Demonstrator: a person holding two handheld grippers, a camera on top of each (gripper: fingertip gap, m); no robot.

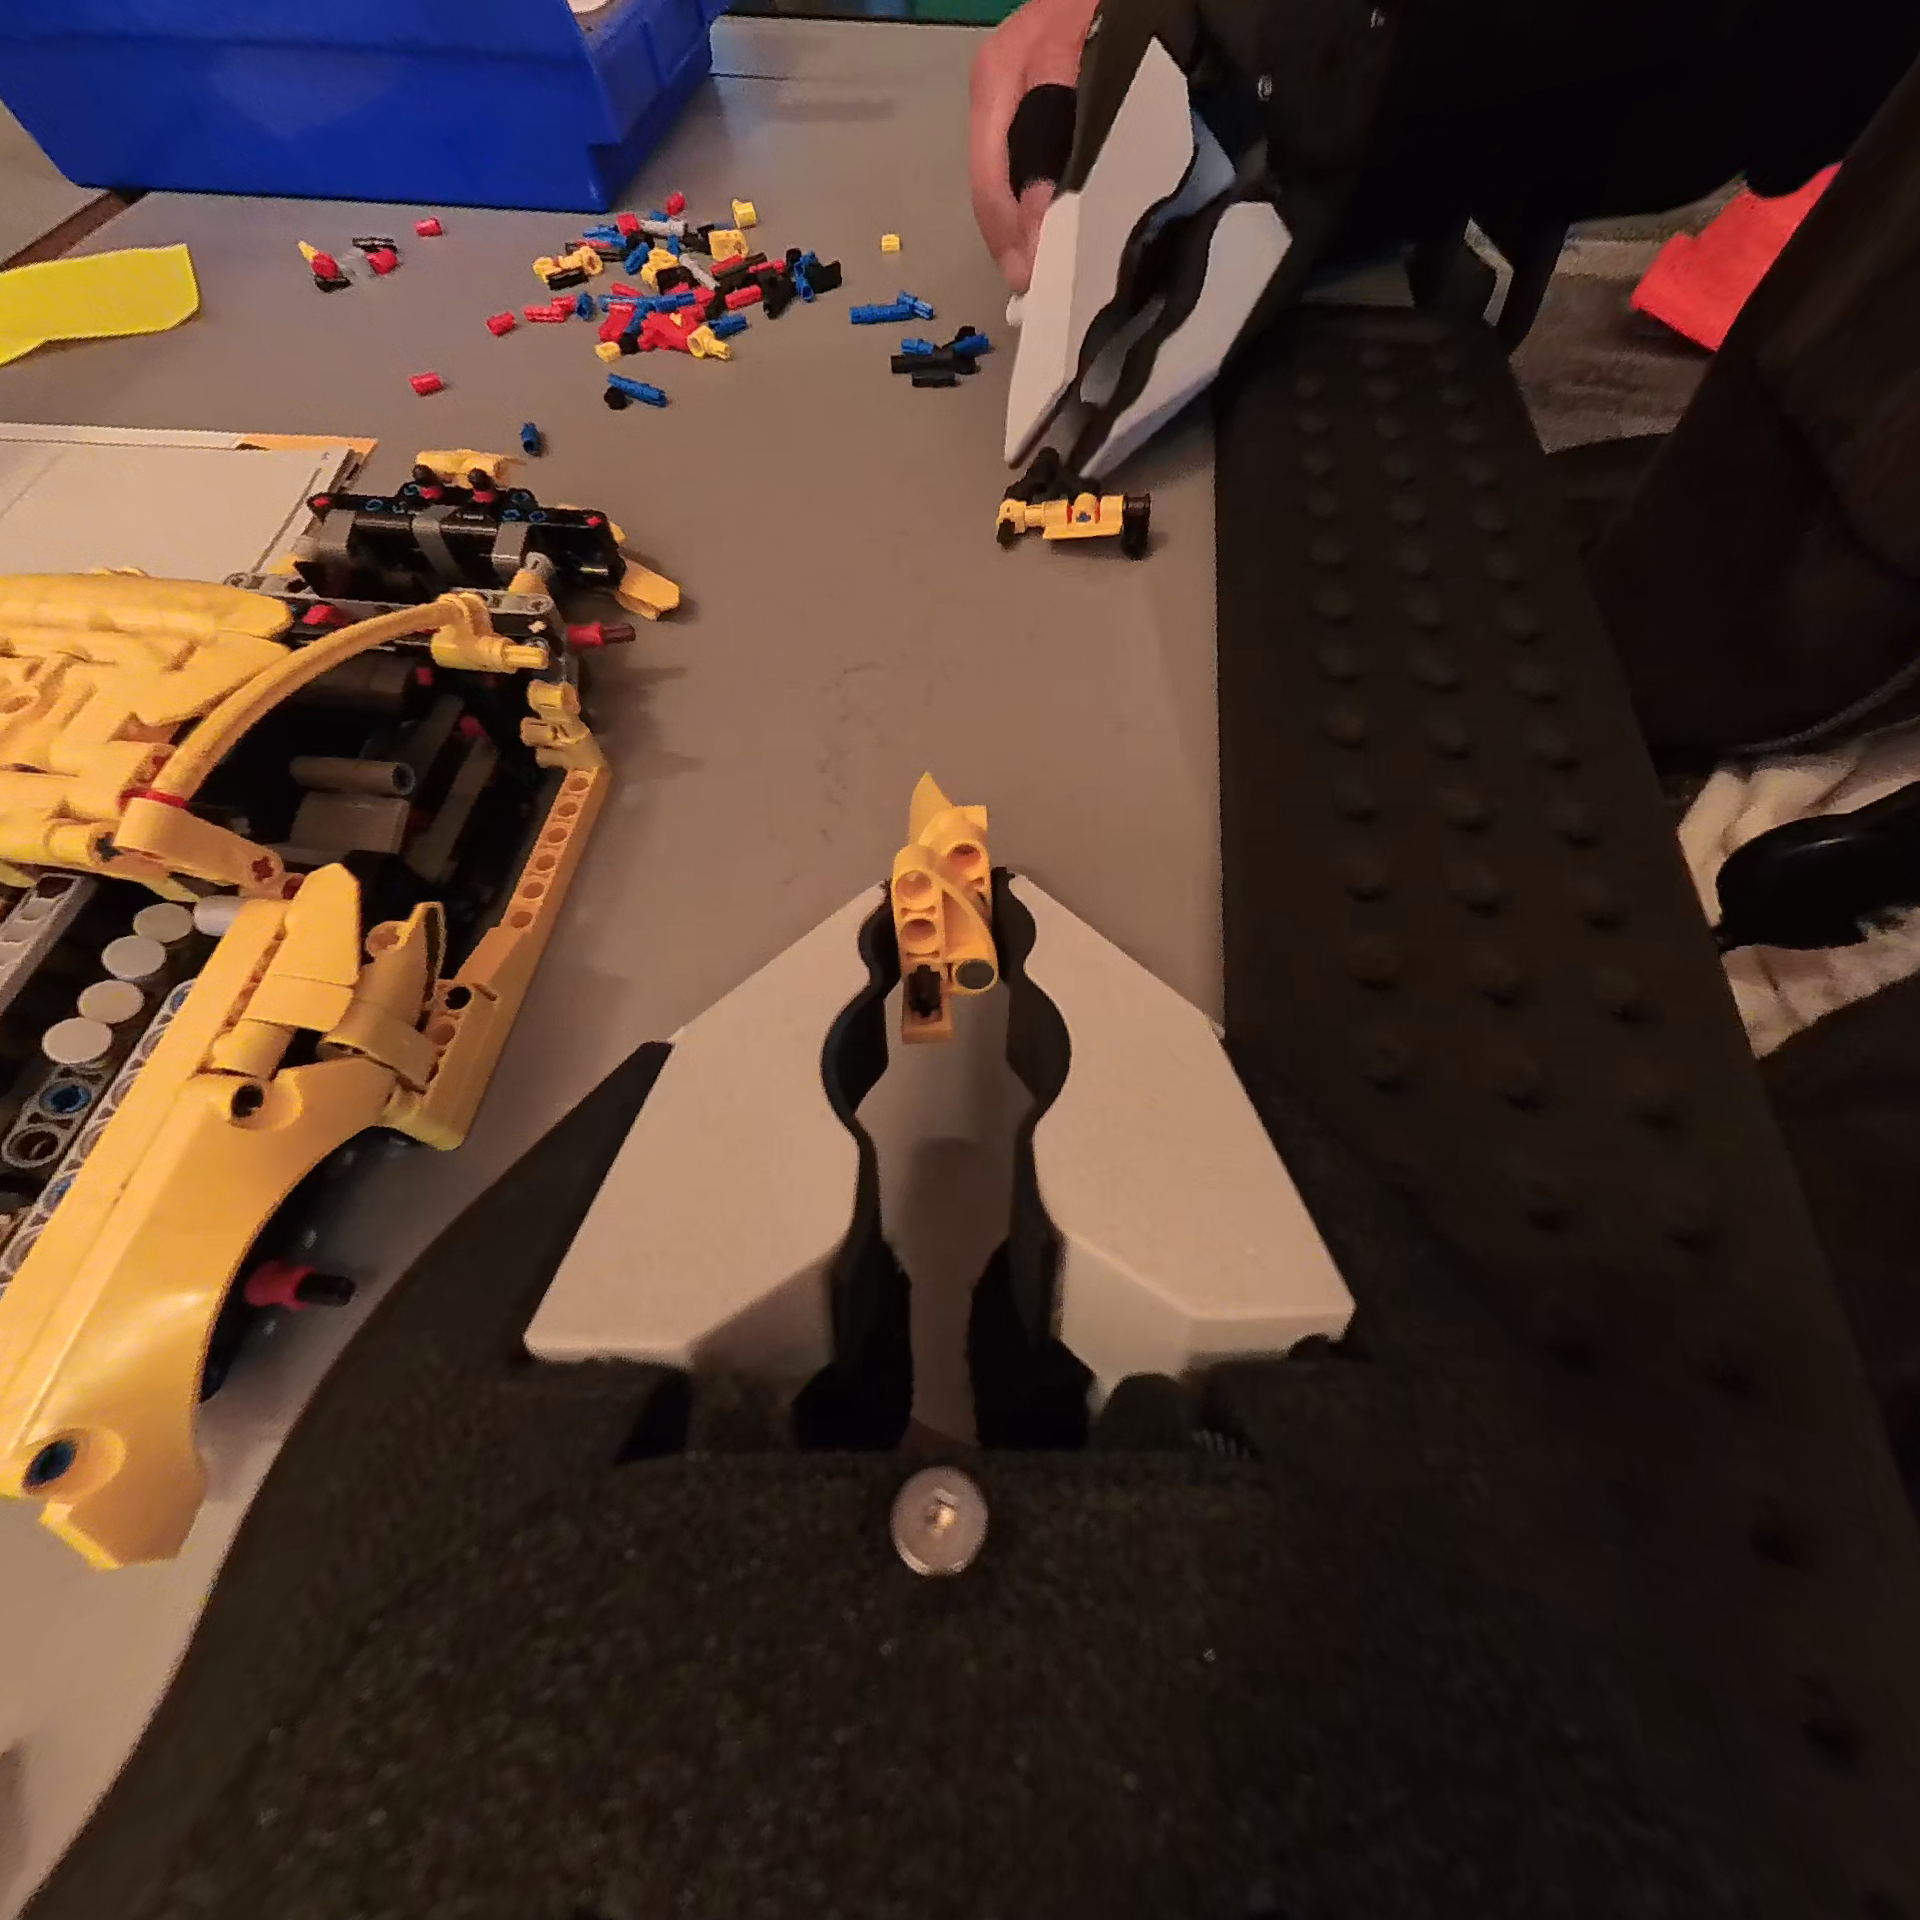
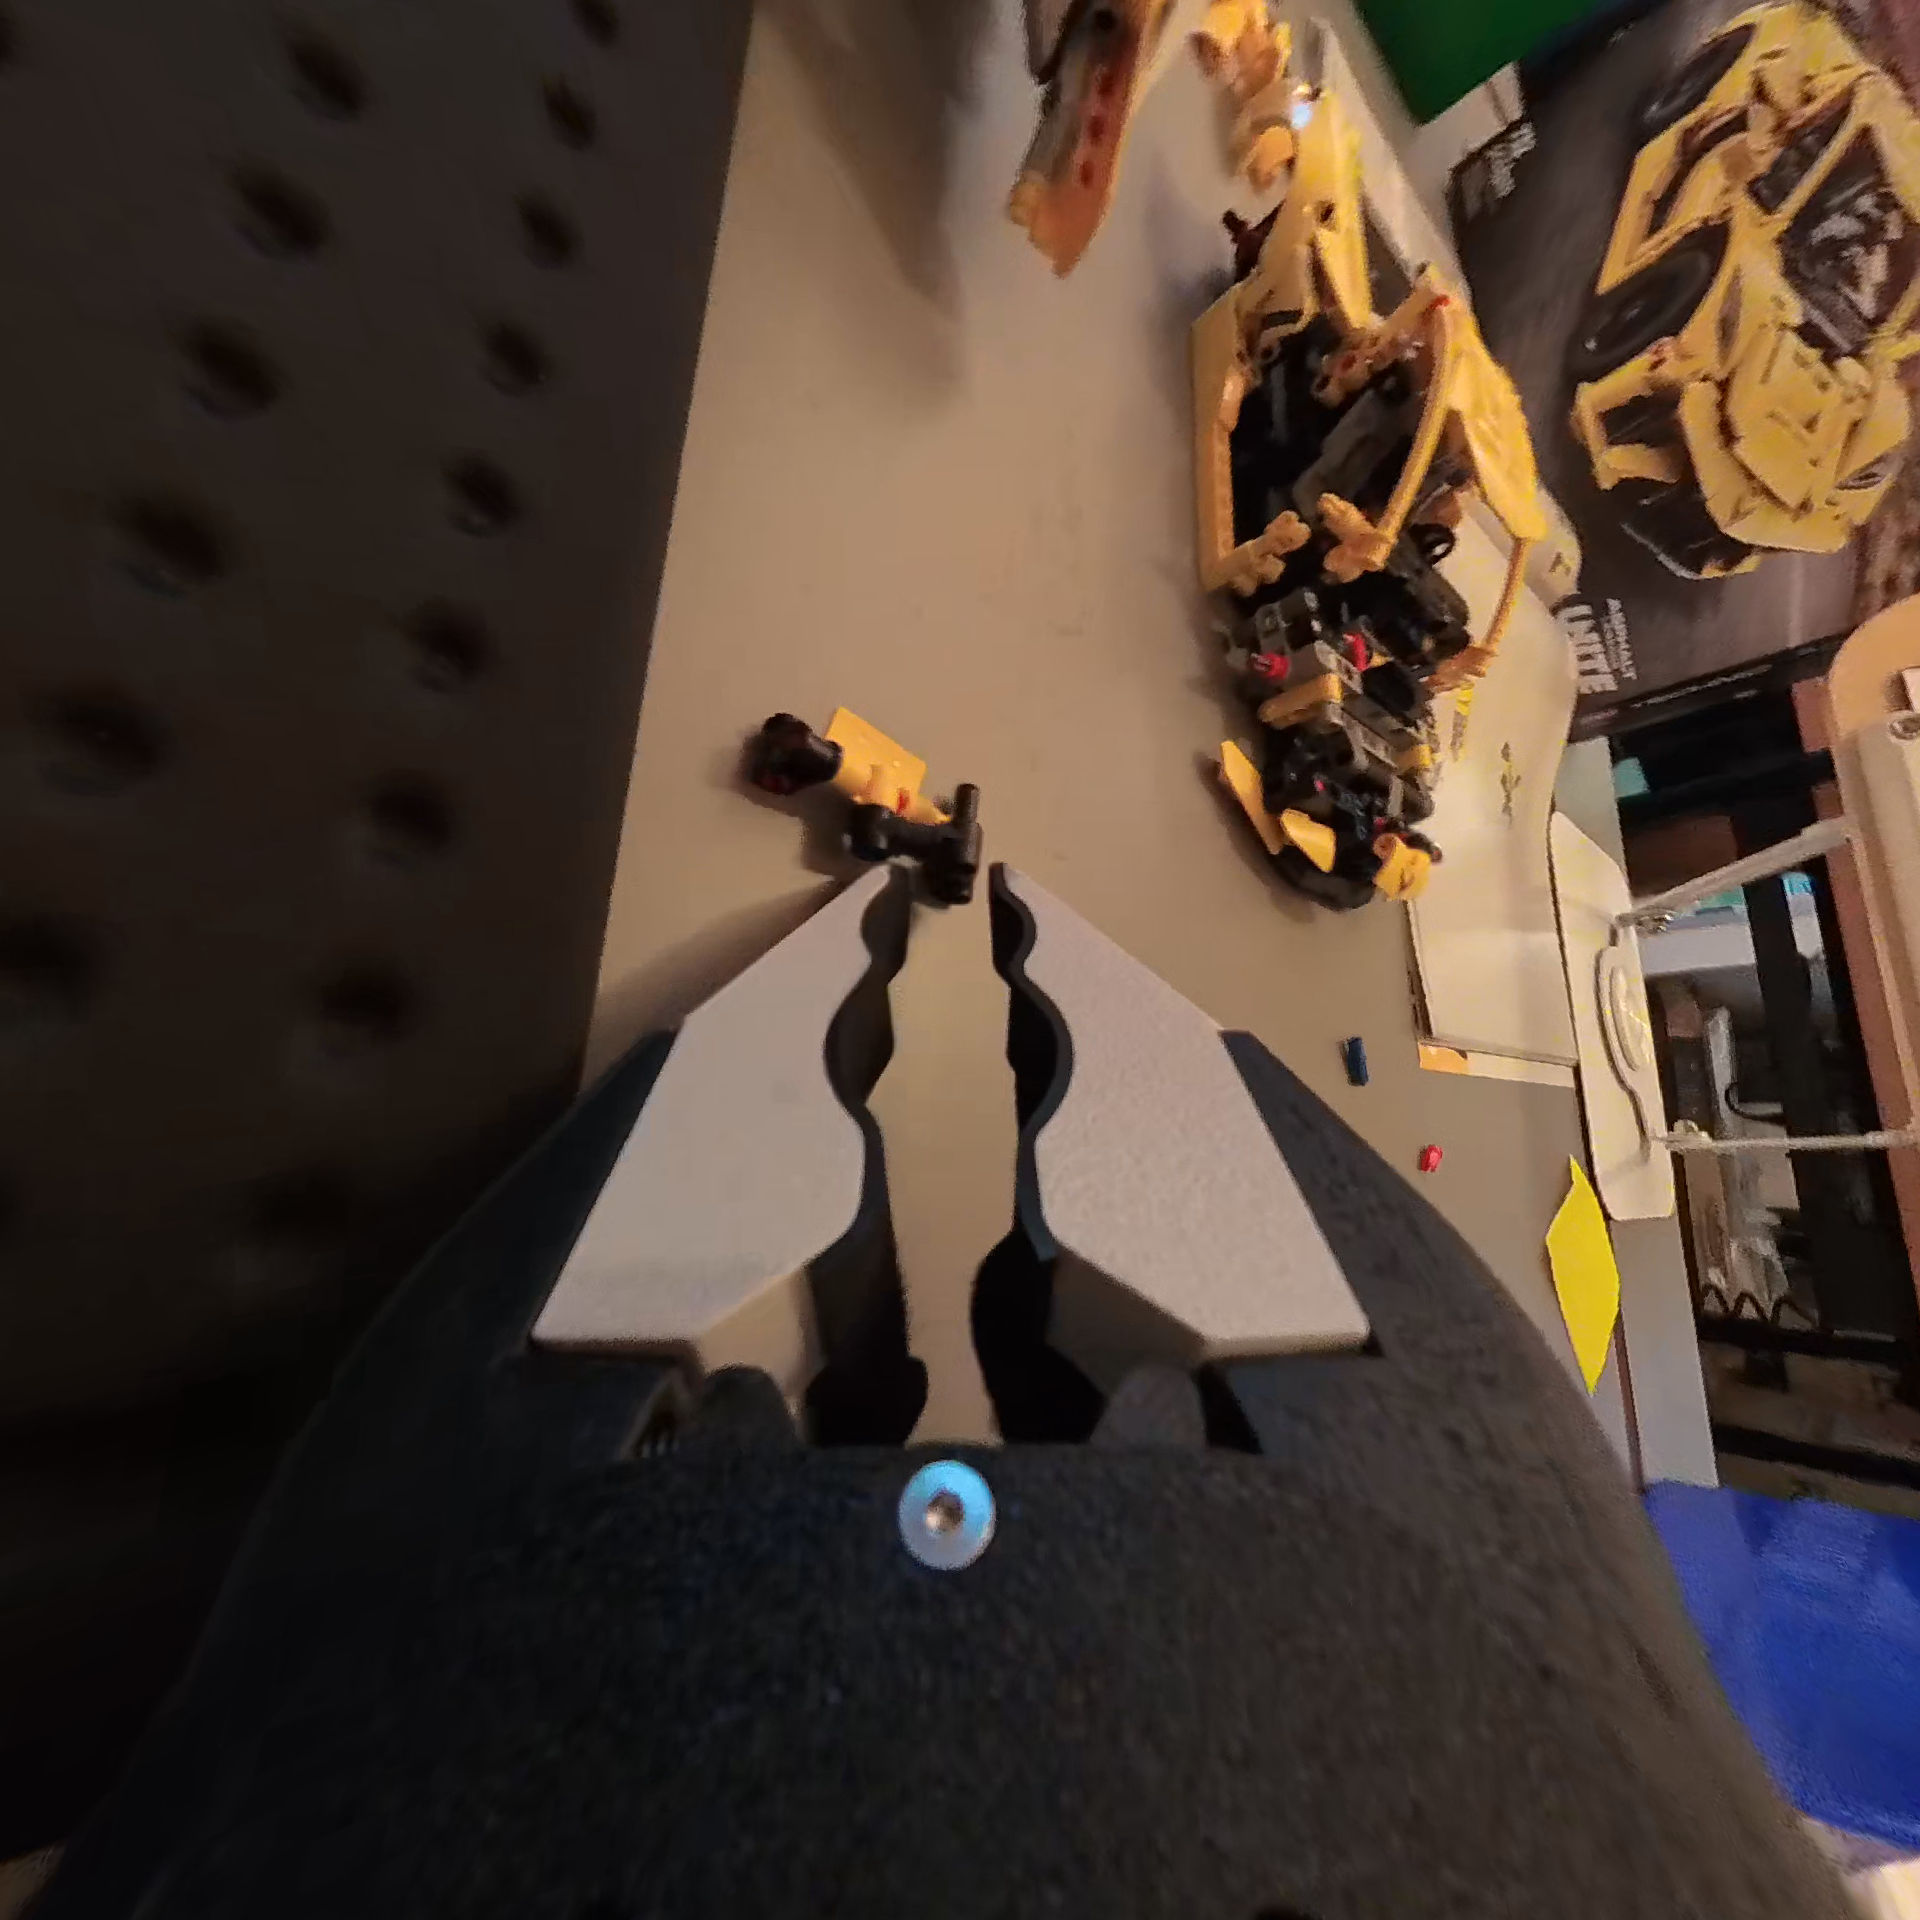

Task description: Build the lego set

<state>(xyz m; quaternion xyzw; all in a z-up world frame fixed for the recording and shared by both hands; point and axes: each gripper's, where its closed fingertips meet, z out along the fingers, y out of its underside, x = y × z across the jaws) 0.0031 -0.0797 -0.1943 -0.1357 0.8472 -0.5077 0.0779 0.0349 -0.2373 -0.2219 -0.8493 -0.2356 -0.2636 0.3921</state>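
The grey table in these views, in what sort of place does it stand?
Probably a hobby or work room: loose small plastic pins, a blue plastic storage bin and a half-built yellow toy car lie on the grey table.

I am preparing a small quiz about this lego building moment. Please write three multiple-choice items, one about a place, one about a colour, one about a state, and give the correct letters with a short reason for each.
1. Where does the small yellow-and-black sub-assembly lie?
A. inside the blue bin
B. on the grey table, at the tips of the right claw
C. on top of the car body

2. What colour is the piece held in the left claw?
A. yellow
B. green
C. white

3. What is the state of the right claw?
A. shut on a red pin
B. open, holding nothing
C. out of view

Answers:
1 B: it rests on the table just ahead of the right claw.
2 A: the yellow piece sits between the tips of the left claw.
3 B: a gap shows between its tips.
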